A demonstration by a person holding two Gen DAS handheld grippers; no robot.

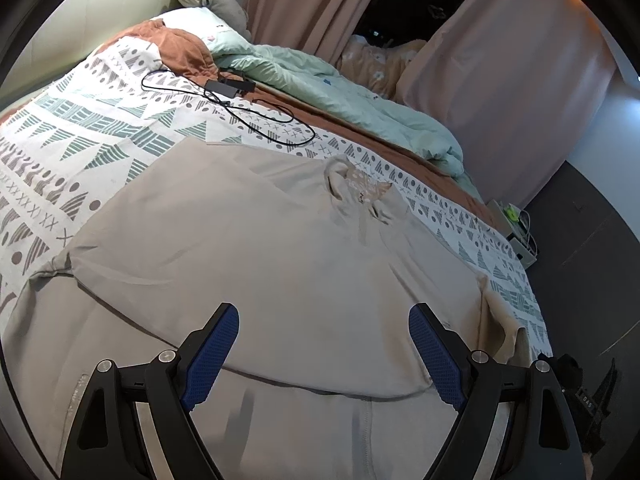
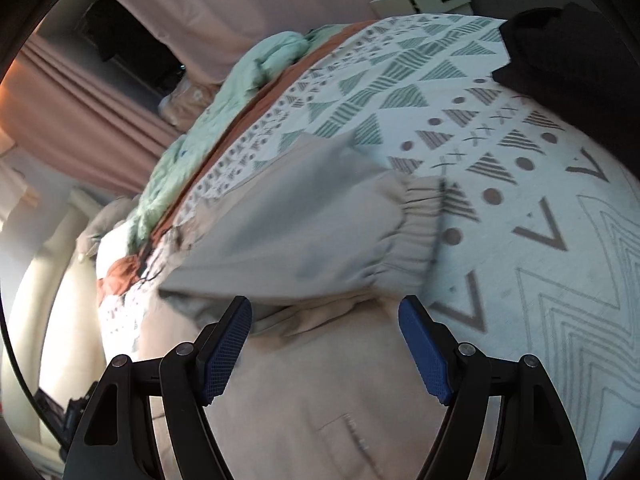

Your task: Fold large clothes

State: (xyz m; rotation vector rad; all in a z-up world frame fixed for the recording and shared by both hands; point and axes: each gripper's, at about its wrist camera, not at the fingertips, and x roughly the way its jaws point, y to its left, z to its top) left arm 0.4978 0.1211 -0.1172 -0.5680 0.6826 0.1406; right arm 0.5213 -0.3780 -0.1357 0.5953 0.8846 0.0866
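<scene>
A: Left gripper [image 1: 324, 344]: fingers spread wide, blue pads [image 1: 210, 360] facing each other, nothing between them. It hangs over the near part of the beige jacket [image 1: 248, 248], not touching the cloth as far as I can tell.

B: Jacket position, left to right?

A: Spread flat on the patterned bedspread [image 1: 92, 132]. Left sleeve is folded in across the body, its fold edge running along the near side. The collar [image 1: 360, 190] sits at the far middle, with a printed lining showing. At the right, a ribbed cuff [image 1: 500, 328] lies near the bed's edge.

B: Other items in the left view?

A: A black cable with a charger brick [image 1: 230, 86] lies on the bedspread beyond the jacket, well apart from it. Behind that, an orange blanket [image 1: 180, 46], then a pale green duvet [image 1: 320, 84] bunched along the far side, pink curtains [image 1: 500, 80] past it.

B: Right gripper?

A: Right gripper [image 2: 325, 346]: also spread wide, holding nothing. View is motion-blurred. Left to right: green duvet at far left, then the jacket's sleeve [image 2: 288, 216] lying across the middle, ending in a gathered cuff [image 2: 416, 224] on the bedspread. A dark garment [image 2: 560, 52] lies at the far right corner. The jacket body fills the near frame beneath the fingers; whether the pads touch it I cannot tell.
</scene>
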